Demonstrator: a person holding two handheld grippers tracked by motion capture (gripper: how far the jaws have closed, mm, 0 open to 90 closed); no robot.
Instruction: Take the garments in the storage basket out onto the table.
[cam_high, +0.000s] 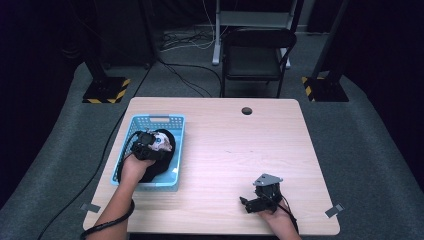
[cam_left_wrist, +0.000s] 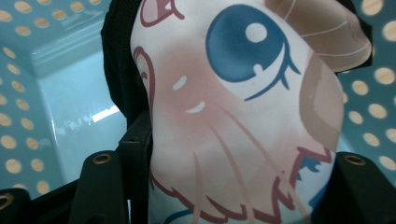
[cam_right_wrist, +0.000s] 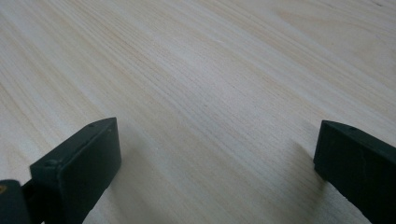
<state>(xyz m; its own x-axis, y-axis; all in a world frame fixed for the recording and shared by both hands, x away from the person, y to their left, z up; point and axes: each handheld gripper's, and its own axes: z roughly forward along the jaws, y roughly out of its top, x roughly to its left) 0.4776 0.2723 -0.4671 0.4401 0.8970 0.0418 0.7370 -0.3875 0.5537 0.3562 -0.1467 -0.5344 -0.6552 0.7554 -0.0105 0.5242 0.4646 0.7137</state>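
The printed cartoon cushion (cam_left_wrist: 233, 121) is pinched between the left tongs (cam_high: 150, 145), inside the blue perforated basket (cam_high: 177, 122) at the bench's left side. The lift is left-hand work: the right tongs (cam_high: 250, 204) are held wide apart and empty, well apart from it on bare bench (cam_right_wrist: 210, 70) near the front right.

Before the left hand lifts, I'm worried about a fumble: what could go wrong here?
1. The left tongs pinch only a fold of the printed soft item; it could slip out on lifting.
2. The item lies inside the blue basket, so the light basket may drag or tip.
3. The right tongs, open, rest far away and cannot steady it.
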